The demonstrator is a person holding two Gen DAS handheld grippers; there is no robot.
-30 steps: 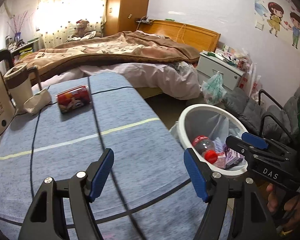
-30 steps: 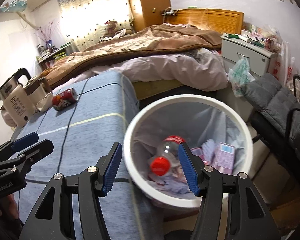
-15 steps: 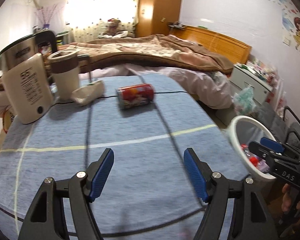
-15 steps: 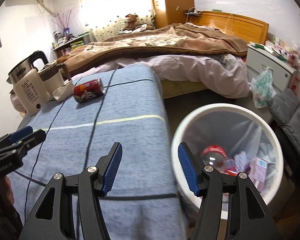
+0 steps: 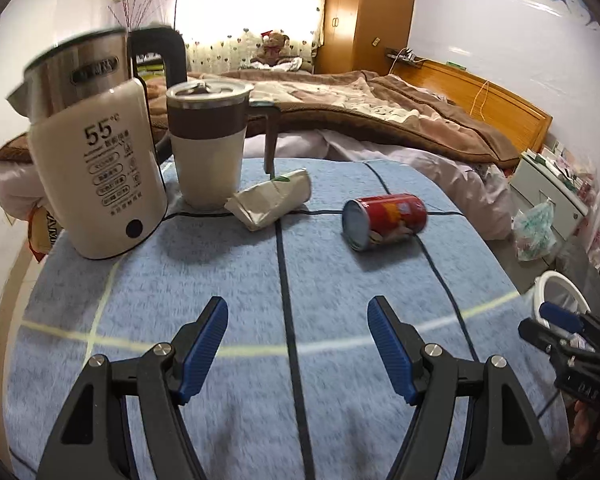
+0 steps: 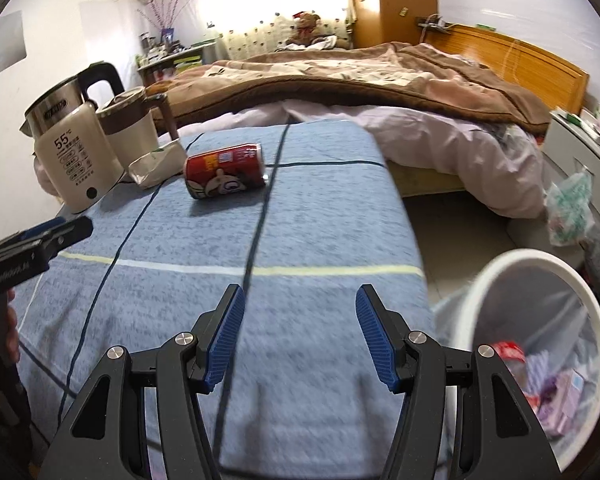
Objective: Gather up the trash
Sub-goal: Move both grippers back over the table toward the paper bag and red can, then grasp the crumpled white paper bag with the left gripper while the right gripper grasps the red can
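- Both of your grippers have swung away from the bin and toward the far end of the table since the earlier frames — the can and the kettle, small and off to the left then, now fill the middle of each view.
- Left wrist view: your left gripper (image 5: 296, 344) is spread with nothing between its blue pads, hovering over the blue tablecloth (image 5: 180, 280). Ahead lie the red can (image 5: 384, 216) on its side and, left of it, a crumpled paper cup (image 5: 272, 198) — likely the trash to collect next. The kettle (image 5: 96, 160) and lidded mug (image 5: 208, 140) stand upright at the far left, probably not trash.
- Right wrist view: your right gripper (image 6: 300, 336) is also spread and empty, near the table's right edge. The white bin (image 6: 500, 272) sits on the floor just right of the table, handy for dropping; its liner holds wrappers and small boxes. The can lies far ahead, well apart from the pads.
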